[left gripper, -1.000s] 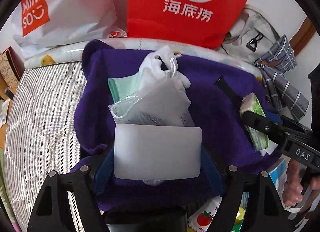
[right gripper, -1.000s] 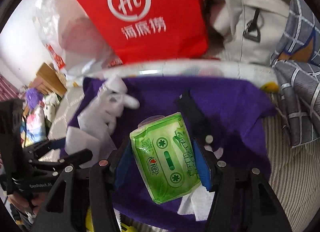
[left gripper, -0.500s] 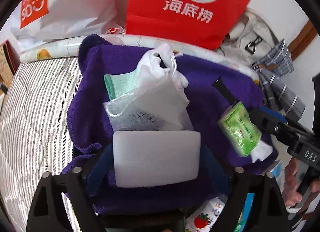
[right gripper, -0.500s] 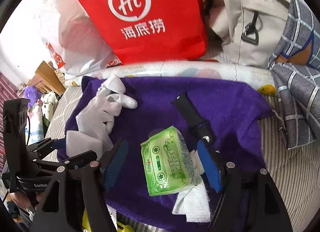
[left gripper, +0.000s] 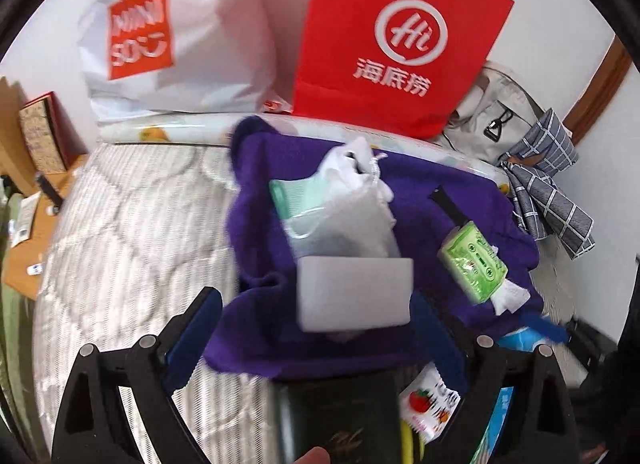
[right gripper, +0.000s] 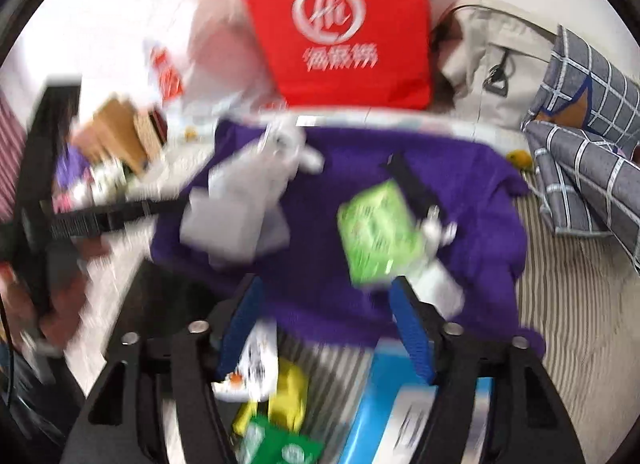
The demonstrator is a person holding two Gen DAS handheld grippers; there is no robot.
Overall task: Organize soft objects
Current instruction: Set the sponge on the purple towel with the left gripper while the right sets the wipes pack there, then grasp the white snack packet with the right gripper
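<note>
A purple towel (left gripper: 260,232) is spread on the striped mattress. On it lie a white sponge block (left gripper: 354,294), a white mesh pouch (left gripper: 348,220) over a mint-green pack, and a green tissue pack (left gripper: 474,266) beside a white wad. My left gripper (left gripper: 316,304) hovers above the sponge, open wide, with its blue pads clear of the block on both sides. The right wrist view is blurred by motion. There my right gripper (right gripper: 326,284) hangs short of the green tissue pack (right gripper: 376,232), its jaws closing with nothing between them. The left gripper (right gripper: 112,216) shows at that view's left.
A red bag (left gripper: 400,40), a white shopping bag (left gripper: 160,36), a beige backpack (left gripper: 492,120) and a plaid cloth (left gripper: 548,184) line the wall behind the bed. Snack packets (left gripper: 428,404), a dark booklet (left gripper: 344,420) and a blue box (right gripper: 400,404) crowd the near edge. Wooden furniture stands at left.
Both grippers pulled back and up from the towel. The right one let go of the green tissue pack, which now lies on the towel. The left jaws spread wider around the sponge.
</note>
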